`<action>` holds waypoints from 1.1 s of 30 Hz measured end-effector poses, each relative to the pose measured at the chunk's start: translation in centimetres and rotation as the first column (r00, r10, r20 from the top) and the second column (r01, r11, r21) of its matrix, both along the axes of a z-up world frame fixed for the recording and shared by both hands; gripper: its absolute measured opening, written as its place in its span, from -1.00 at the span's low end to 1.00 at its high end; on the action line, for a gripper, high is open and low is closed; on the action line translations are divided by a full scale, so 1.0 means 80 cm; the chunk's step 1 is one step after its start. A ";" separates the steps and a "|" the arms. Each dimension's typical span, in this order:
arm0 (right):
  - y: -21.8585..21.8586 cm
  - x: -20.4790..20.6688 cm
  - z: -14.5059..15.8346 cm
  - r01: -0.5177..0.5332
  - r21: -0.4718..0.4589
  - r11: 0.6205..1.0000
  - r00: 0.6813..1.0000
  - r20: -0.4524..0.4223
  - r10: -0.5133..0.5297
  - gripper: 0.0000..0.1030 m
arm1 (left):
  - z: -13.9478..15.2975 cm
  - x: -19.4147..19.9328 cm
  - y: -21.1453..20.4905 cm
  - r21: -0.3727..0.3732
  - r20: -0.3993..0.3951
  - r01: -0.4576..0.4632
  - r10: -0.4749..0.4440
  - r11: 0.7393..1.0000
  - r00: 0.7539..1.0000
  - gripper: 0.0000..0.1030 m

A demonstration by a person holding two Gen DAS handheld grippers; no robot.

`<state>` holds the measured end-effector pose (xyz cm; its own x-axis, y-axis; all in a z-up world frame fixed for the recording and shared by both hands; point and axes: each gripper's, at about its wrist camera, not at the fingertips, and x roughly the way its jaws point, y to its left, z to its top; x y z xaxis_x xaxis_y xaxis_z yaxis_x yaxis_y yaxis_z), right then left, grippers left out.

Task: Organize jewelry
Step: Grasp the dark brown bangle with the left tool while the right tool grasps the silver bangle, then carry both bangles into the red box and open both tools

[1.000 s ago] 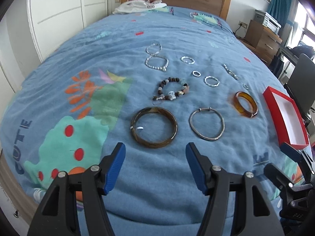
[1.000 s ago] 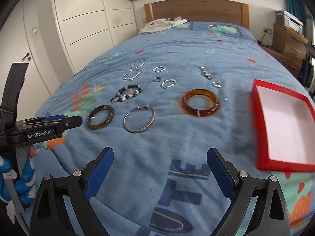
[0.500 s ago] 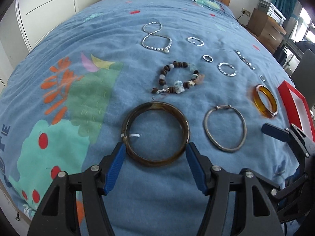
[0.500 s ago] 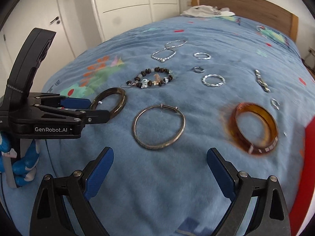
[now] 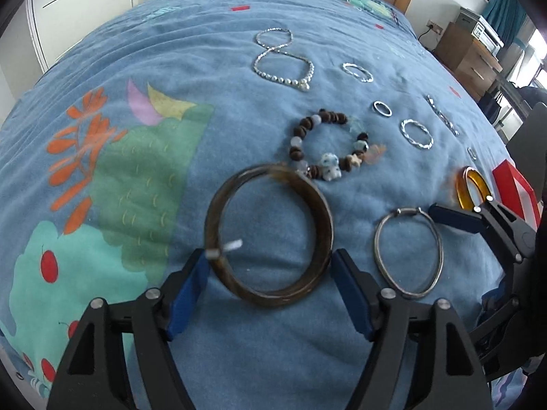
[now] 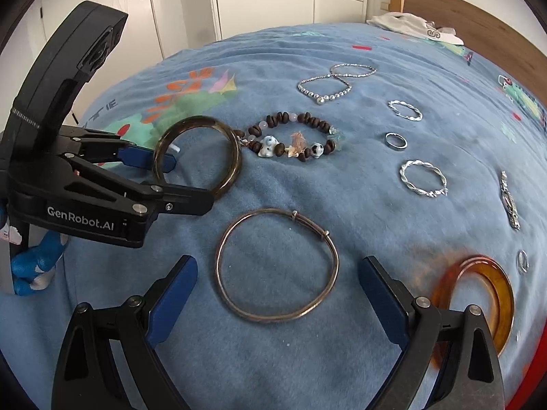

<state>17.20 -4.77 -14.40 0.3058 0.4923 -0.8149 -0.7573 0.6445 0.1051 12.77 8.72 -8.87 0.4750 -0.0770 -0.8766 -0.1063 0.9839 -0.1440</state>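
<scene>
A dark brown bangle [image 5: 321, 212] lies on the blue bedspread [image 5: 239, 109], between the jaws of my left gripper [image 5: 268, 263]. The jaws are opening, and the blue pads [image 5: 188, 290] stand just outside its rim on either side. The right wrist view shows that gripper [image 6: 188, 181] at the bangle [image 6: 236, 157] from the side. My right gripper [image 6: 277, 263] is open and low over a thin silver bangle [image 6: 273, 210], which lies between its fingers untouched. An amber bangle [image 6: 502, 290] sits just right of it. One right finger [image 5: 451, 220] shows beside the silver bangle [image 5: 407, 210].
Farther up the bed lie a beaded bracelet [image 5: 330, 167], a pearl chain [image 5: 283, 78], three silver rings [image 5: 416, 133] and a link chain [image 5: 442, 116]. A red box [image 5: 512, 184] sits at the right edge. A blue-gloved hand [image 6: 34, 266] holds the left gripper.
Both grippers came down and forward over the bed. The left jaws widened and now straddle the dark bangle. The right gripper swung from near the amber bangle to over the silver one.
</scene>
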 end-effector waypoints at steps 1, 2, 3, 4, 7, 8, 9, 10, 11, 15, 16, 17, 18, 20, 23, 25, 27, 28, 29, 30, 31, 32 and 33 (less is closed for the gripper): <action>0.001 0.001 -0.001 -0.004 0.002 1.000 1.000 -0.002 0.004 0.84 | 0.000 0.001 0.000 0.000 0.002 -0.001 0.001 1.000 1.000 0.41; 0.002 0.001 -0.002 -0.006 0.004 1.000 1.000 -0.002 0.006 0.84 | 0.001 0.002 0.001 0.001 0.006 -0.002 0.002 1.000 1.000 0.41; 0.001 0.002 -0.002 -0.009 0.006 1.000 1.000 -0.002 0.009 0.84 | 0.001 0.003 0.001 0.003 0.006 -0.002 0.002 1.000 1.000 0.41; 0.000 0.001 -0.002 -0.011 0.007 1.000 1.000 -0.003 0.011 0.84 | 0.001 0.004 0.001 0.005 0.008 -0.003 0.003 1.000 1.000 0.41; -0.003 0.002 0.000 -0.019 0.016 1.000 1.000 -0.011 0.019 0.84 | -0.001 0.011 0.000 0.013 0.014 -0.004 0.004 1.000 1.000 0.43; -0.003 0.002 0.000 -0.021 0.018 1.000 1.000 -0.013 0.021 0.84 | -0.002 0.014 0.001 0.015 0.013 -0.006 0.005 1.000 1.000 0.44; -0.002 0.004 0.000 -0.023 0.017 1.000 1.000 -0.013 0.023 0.84 | -0.003 0.016 0.002 0.014 0.014 -0.008 0.008 1.000 1.000 0.45; -0.001 0.004 0.000 -0.024 0.018 1.000 1.000 -0.013 0.024 0.84 | -0.004 0.019 0.003 0.012 0.015 -0.013 0.012 1.000 1.000 0.46; 0.000 0.005 0.000 -0.025 0.018 1.000 1.000 -0.012 0.025 0.84 | -0.005 0.020 0.005 0.005 0.018 -0.017 0.017 1.000 1.000 0.46; 0.000 0.006 -0.002 -0.020 0.016 1.000 1.000 0.004 0.020 0.59 | -0.006 0.023 0.008 -0.007 0.030 -0.027 0.027 1.000 0.999 0.45; -0.002 0.006 -0.003 -0.015 0.019 1.000 1.000 0.010 0.014 0.44 | -0.006 0.023 0.009 -0.008 0.036 -0.028 0.028 1.000 0.999 0.45; -0.003 0.005 -0.003 -0.012 0.026 1.000 1.000 0.012 0.012 0.36 | -0.006 0.023 0.008 -0.004 0.042 -0.028 0.028 1.000 0.999 0.45; -0.004 0.005 -0.002 -0.010 0.030 0.999 1.000 0.010 0.010 0.37 | -0.006 0.023 0.008 0.001 0.047 -0.028 0.028 1.000 0.998 0.44; -0.006 0.003 -0.001 -0.011 0.031 0.999 1.000 0.015 0.011 0.37 | -0.004 0.022 0.006 0.009 0.058 -0.028 0.027 1.000 0.998 0.44; -0.008 -0.004 0.003 -0.013 0.036 0.999 1.000 0.027 0.012 0.36 | 0.002 0.017 0.003 0.025 0.073 -0.027 0.025 0.999 0.997 0.43; -0.011 -0.011 0.009 -0.007 0.045 0.999 0.999 0.032 0.005 0.36 | 0.007 0.012 0.001 0.043 0.087 -0.029 0.025 0.999 0.996 0.43; -0.015 -0.019 0.015 0.000 0.053 0.999 0.999 0.032 -0.002 0.36 | 0.014 0.006 0.001 0.051 0.096 -0.037 0.032 0.998 0.995 0.43; -0.018 -0.024 0.017 0.006 0.058 0.998 0.999 0.031 -0.008 0.36 | 0.018 0.002 0.001 0.052 0.101 -0.041 0.035 0.998 0.994 0.43; -0.023 -0.030 0.022 0.017 0.065 0.998 0.999 0.028 -0.019 0.36 | 0.024 -0.003 0.002 0.056 0.108 -0.045 0.039 0.997 0.993 0.43; -0.026 -0.034 0.026 0.027 0.069 0.997 0.999 0.026 -0.029 0.36 | 0.028 -0.007 0.001 0.060 0.113 -0.047 0.040 0.997 0.993 0.43; -0.032 -0.039 0.031 0.043 0.077 0.996 0.999 0.023 -0.045 0.36 | 0.033 -0.011 0.000 0.064 0.117 -0.046 0.038 0.997 0.992 0.43; -0.037 -0.043 0.035 0.055 0.082 0.995 0.998 0.021 -0.057 0.36 | 0.040 -0.016 -0.003 0.072 0.123 -0.040 0.031 0.997 0.992 0.43; -0.045 -0.048 0.042 0.074 0.091 0.993 0.997 0.019 -0.076 0.36 | 0.046 -0.020 -0.006 0.080 0.128 -0.033 0.022 0.996 0.992 0.43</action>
